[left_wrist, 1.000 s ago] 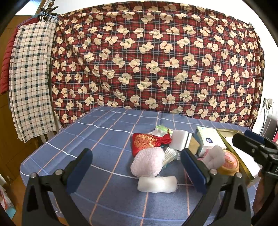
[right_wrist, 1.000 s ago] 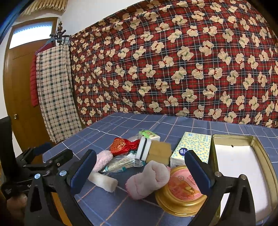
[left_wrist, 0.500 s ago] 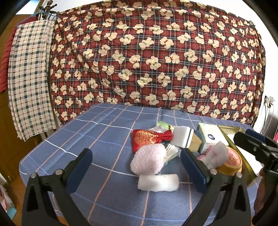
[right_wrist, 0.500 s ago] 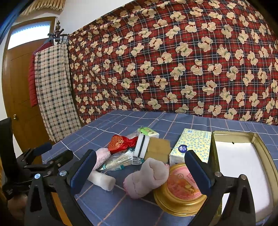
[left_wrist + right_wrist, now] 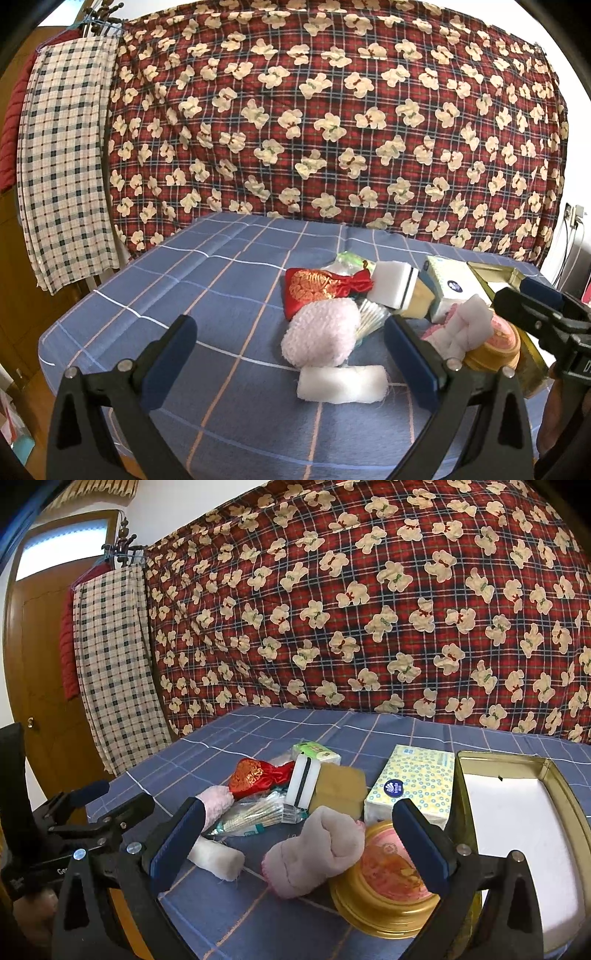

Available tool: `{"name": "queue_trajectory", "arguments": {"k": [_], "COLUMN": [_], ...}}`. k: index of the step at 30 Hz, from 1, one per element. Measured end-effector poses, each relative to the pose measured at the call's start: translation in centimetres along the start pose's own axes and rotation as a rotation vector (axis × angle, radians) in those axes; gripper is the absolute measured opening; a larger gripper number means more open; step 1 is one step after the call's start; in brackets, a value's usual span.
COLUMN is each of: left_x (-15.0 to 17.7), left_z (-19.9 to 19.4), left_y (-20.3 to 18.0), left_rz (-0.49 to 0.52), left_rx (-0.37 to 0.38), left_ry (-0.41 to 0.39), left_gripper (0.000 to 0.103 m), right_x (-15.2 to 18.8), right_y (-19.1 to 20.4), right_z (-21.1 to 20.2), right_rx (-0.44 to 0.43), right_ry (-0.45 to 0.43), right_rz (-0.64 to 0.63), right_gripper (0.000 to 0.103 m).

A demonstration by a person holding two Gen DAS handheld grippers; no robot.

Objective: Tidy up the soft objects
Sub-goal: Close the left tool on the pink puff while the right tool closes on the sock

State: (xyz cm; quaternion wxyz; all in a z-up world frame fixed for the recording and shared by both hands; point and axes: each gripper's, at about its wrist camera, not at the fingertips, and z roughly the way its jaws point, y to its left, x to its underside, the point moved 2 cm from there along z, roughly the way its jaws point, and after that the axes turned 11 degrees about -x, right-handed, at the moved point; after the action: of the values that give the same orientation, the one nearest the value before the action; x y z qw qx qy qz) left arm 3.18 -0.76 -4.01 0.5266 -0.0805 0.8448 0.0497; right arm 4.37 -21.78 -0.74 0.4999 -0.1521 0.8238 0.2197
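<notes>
The worktop (image 5: pixel 207 288), under a blue checked cloth, carries everything in one loose heap; the gold tin tray (image 5: pixel 554 775) at its right edge is empty, so I judge the sorting not yet begun. By size: a yellow dotted tissue pack (image 5: pixel 413 779); a round gold tin (image 5: pixel 388 886), hard and shiny; a rolled pink-grey sock (image 5: pixel 317 849), plush, leaning on that tin; a fluffy pink puff (image 5: pixel 321 336); a tan pad (image 5: pixel 340 786); white sponge blocks (image 5: pixel 303 782), square-edged; a red embroidered pouch (image 5: pixel 314 291); a white cotton roll (image 5: pixel 341 378), fibrous; a crinkly swab packet (image 5: pixel 255 816). Left gripper (image 5: pixel 291 365) and right gripper (image 5: pixel 299 842) both hover with fingers apart, empty.
</notes>
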Motion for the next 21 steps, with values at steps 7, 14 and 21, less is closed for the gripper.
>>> {"name": "queue_trajectory", "arguments": {"k": [7,14,21], "left_x": [0.8,1.2,1.1], "left_z": [1.5,3.4,4.9], "left_y": [0.1,0.0,-0.9], "left_rz": [0.009,0.009,0.033], "left_rx": [-0.011,-0.011,0.001], "left_ry": [0.016,0.043,0.053], "left_gripper": [0.102,0.102,0.102], "right_x": [0.6,1.5,1.8], "right_y": [-0.2,-0.8,-1.3], "right_z": [1.0,2.5,4.1], "right_rx": [0.006,0.033,0.039], "right_ry": [0.023,0.066,0.096], "right_rz": [0.002,-0.015,-0.021], "right_gripper": [0.102,0.102,0.102]}}
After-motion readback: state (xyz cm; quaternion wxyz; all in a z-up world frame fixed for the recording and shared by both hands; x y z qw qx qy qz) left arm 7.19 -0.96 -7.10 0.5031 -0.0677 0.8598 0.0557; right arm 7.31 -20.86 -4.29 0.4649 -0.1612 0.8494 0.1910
